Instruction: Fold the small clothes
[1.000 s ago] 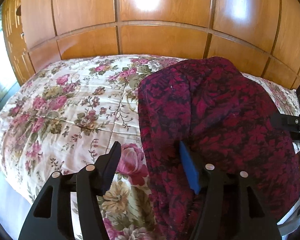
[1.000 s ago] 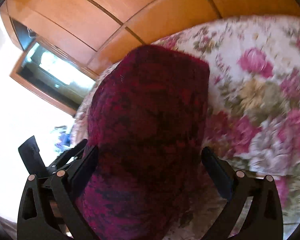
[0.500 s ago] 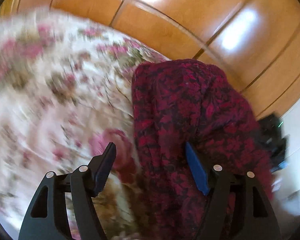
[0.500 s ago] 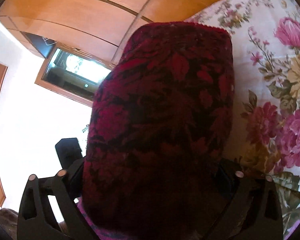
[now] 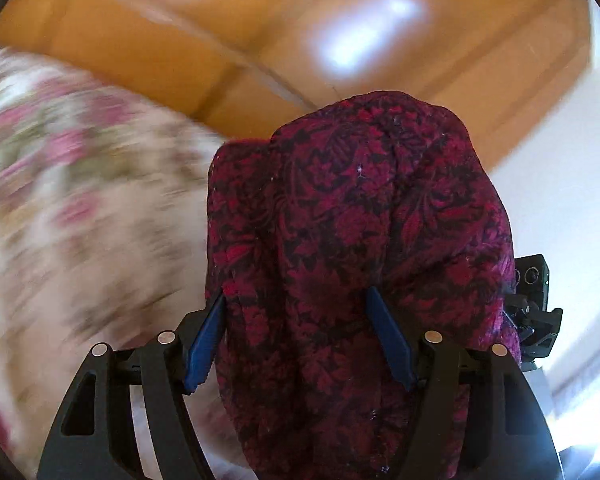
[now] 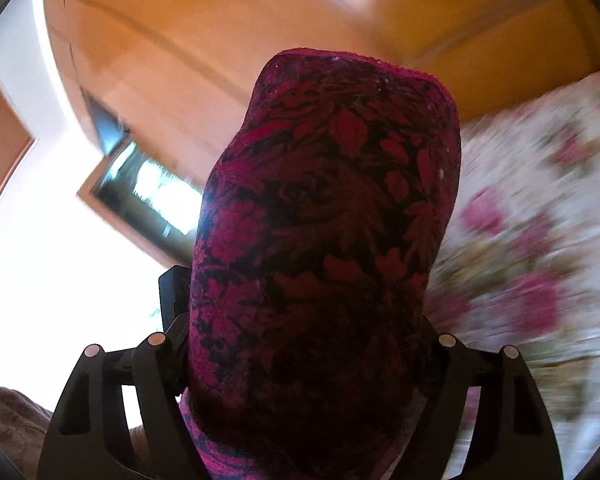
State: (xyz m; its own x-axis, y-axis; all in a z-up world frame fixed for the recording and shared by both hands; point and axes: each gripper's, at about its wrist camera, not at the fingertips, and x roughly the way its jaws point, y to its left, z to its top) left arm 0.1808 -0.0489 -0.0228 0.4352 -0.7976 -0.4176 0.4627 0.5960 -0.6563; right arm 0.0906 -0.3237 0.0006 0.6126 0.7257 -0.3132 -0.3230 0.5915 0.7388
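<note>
A dark red garment with a black floral pattern (image 5: 360, 240) hangs lifted off the bed. It fills the middle of the left wrist view, draped between my left gripper's (image 5: 296, 340) blue-padded fingers, which stand apart with the cloth between them. In the right wrist view the same garment (image 6: 328, 240) covers my right gripper (image 6: 308, 364), whose jaws stand wide with the cloth bunched between and over them. The fingertips there are hidden by cloth. The right gripper's body shows at the right edge of the left wrist view (image 5: 534, 308).
A bed with a white, pink-flowered quilt (image 5: 60, 220) lies to the left in the left wrist view and to the right in the right wrist view (image 6: 540, 240), blurred. Wooden wardrobe panels (image 5: 260, 20) stand behind it. A bright window (image 6: 140, 192) is at left.
Both grippers have risen and tilted upward with the garment, which has left the bed. The left jaws have narrowed around the cloth. The bed has dropped lower and to the side in both views.
</note>
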